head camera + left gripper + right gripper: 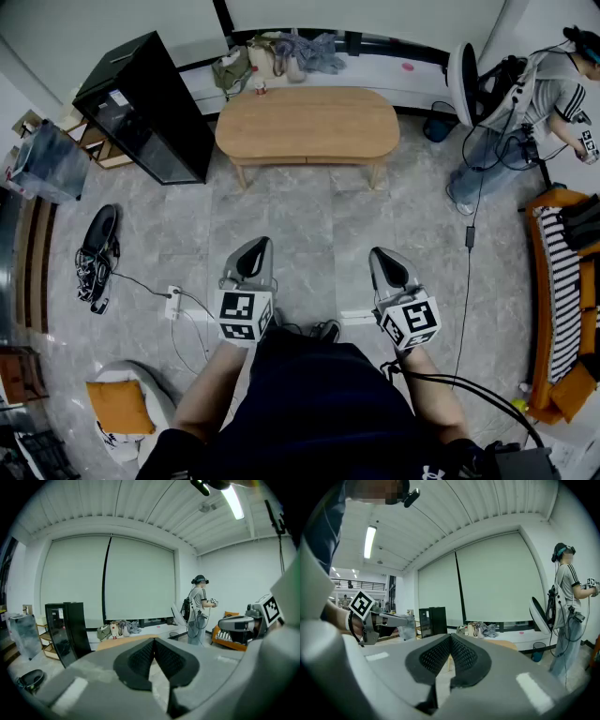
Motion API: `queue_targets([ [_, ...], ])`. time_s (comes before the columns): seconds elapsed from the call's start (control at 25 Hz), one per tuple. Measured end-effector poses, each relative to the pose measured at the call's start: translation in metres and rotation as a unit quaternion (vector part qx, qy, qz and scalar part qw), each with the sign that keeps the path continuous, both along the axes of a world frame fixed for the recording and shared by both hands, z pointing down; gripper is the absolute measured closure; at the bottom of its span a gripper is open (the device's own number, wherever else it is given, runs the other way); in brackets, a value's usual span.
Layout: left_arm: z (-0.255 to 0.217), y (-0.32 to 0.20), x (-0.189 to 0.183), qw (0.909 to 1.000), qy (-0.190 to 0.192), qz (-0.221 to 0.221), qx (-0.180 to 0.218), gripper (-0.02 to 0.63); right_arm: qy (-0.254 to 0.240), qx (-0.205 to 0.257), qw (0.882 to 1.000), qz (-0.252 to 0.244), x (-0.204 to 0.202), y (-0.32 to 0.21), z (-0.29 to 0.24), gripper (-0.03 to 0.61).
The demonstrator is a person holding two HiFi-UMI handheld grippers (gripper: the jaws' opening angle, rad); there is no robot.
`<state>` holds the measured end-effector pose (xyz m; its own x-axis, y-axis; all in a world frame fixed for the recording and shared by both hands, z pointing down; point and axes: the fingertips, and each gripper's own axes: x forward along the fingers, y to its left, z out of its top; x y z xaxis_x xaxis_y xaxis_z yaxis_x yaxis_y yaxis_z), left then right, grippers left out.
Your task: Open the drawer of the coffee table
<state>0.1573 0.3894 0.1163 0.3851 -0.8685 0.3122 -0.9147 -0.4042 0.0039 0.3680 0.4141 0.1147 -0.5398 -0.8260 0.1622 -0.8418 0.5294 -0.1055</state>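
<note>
The oval wooden coffee table (307, 124) stands on the grey tiled floor well ahead of me, its front apron facing me; no drawer front can be made out from here. My left gripper (255, 249) and right gripper (386, 259) are held side by side close to my body, far short of the table, both shut and empty. Past the closed left jaws, the left gripper view shows the table's (123, 642) top. The table (502, 644) peeks over the closed pads in the right gripper view.
A black cabinet (150, 108) stands left of the table. Clothes and bags (281, 56) lie on the ledge behind it. A person (534, 112) stands at the right near an orange sofa (562, 300). Cables and a power strip (172, 302) lie on the floor at my left.
</note>
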Motion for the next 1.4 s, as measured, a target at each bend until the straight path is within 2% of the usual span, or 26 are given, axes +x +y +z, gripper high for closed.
queue_targets([
  [0.44, 0.005, 0.023, -0.088, 0.9999, 0.005, -0.008, -0.004, 0.612, -0.007, -0.009, 1.0, 0.008, -0.069, 0.009, 0.005, 0.577],
  [0.76, 0.0, 0.005, -0.148, 0.9997, 0.024, -0.001, 0.005, 0.612, 0.002, -0.008, 0.999, 0.031, -0.117, -0.011, -0.009, 0.575],
  [1.08, 0.011, -0.013, -0.23, 0.9992, 0.04, -0.008, -0.004, 0.612, 0.006, -0.013, 0.998, 0.059, -0.176, -0.026, -0.01, 0.575],
  [1.4, 0.032, -0.036, -0.26, 0.9979, 0.05, -0.019, -0.036, 0.612, 0.008, -0.043, 0.998, 0.054, -0.204, -0.051, 0.004, 0.575],
])
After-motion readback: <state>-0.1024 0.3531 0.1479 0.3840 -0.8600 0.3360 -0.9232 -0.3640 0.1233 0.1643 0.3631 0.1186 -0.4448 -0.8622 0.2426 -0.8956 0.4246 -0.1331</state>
